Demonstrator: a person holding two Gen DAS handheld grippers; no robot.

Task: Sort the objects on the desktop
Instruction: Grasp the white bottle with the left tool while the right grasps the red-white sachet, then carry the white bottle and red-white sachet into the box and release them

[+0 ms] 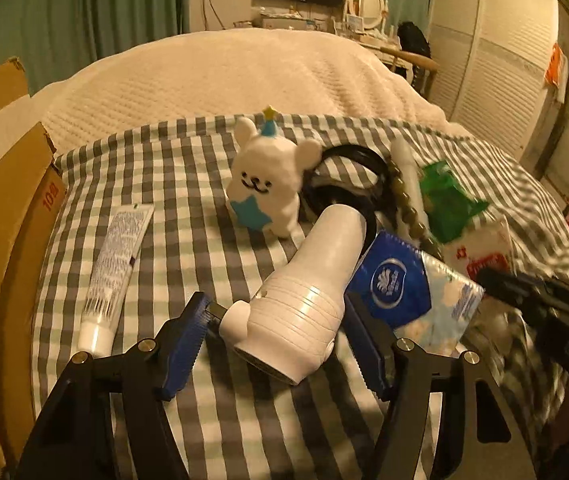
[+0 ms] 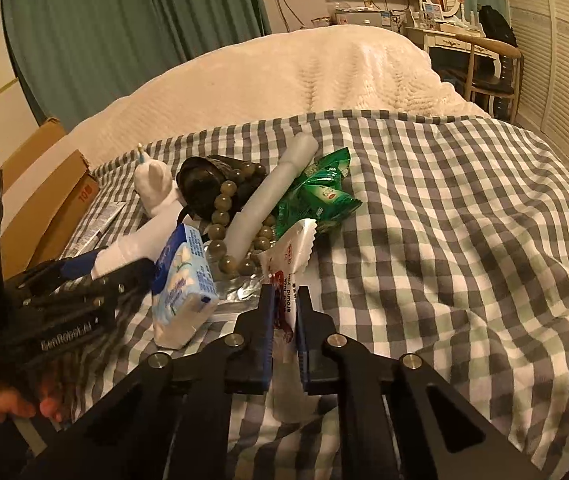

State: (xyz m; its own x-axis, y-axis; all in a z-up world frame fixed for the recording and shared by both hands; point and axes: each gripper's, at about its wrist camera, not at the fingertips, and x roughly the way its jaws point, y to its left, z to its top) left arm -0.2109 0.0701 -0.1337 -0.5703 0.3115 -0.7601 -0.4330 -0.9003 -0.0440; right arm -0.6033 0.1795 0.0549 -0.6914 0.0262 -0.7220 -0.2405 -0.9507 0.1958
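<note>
1 white bottle (image 1: 304, 292) lies between the left jaws, neck pointing away.

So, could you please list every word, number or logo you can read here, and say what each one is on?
"10" then a blurred character, in red: cardboard box.
"GenRobot.AI": left gripper.
Round white logo, lettering unreadable: blue tissue pack.
Fine print, too small to read: toothpaste tube.
Red print, blurred: white sachet in the right gripper.
Print too blurred to read: green packets.
</note>
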